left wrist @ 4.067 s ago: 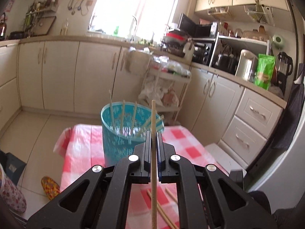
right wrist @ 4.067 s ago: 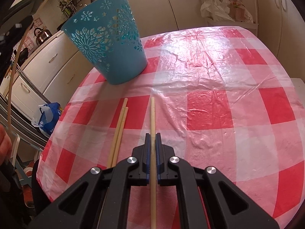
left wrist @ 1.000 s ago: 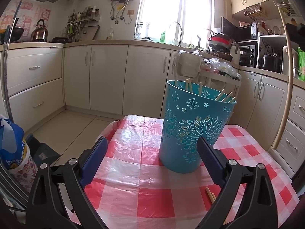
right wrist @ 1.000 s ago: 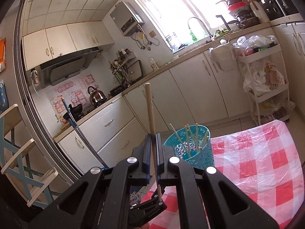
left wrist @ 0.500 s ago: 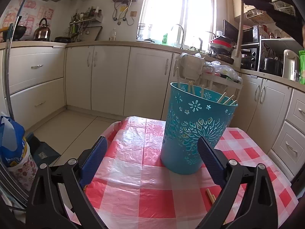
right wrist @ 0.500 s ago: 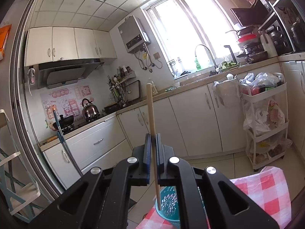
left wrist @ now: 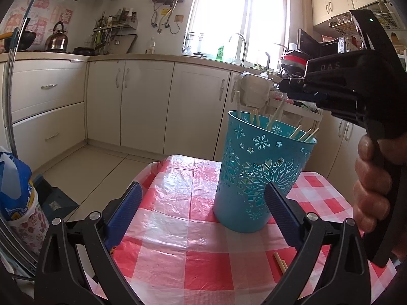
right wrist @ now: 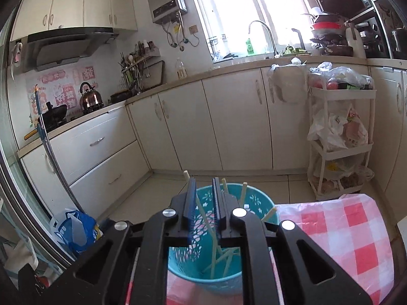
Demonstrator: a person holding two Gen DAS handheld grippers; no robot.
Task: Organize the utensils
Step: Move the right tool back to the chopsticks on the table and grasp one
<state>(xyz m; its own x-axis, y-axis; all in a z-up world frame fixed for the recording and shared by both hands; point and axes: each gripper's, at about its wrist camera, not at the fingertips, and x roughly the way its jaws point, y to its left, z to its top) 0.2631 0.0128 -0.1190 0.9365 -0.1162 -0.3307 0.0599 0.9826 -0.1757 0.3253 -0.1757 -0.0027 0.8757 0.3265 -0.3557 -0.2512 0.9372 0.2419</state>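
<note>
A teal cut-out basket (left wrist: 262,178) stands on the red-checked tablecloth (left wrist: 178,203) with several wooden chopsticks (left wrist: 276,113) leaning inside. My left gripper (left wrist: 203,195) is open, low in front of the basket, with nothing between its fingers. A hand (left wrist: 368,183) holds my right gripper (left wrist: 282,86) just above the basket's rim. In the right wrist view the right gripper (right wrist: 204,185) looks down into the basket (right wrist: 257,198). Its jaws are opening. A pale chopstick (right wrist: 213,251) leans loose in the basket below the gap, and the pads do not press on it. Two chopsticks (left wrist: 279,263) lie on the cloth.
A blue bag (left wrist: 15,178) sits on the floor left of the table. Cream cabinets (left wrist: 142,106) line the far wall, and a white trolley (right wrist: 340,137) of bags stands at the right. The tablecloth (right wrist: 343,228) stretches right of the basket.
My right gripper came down over the basket, its jaws parted and the chopstick it held now leans in the basket. The left gripper stayed still and open.
</note>
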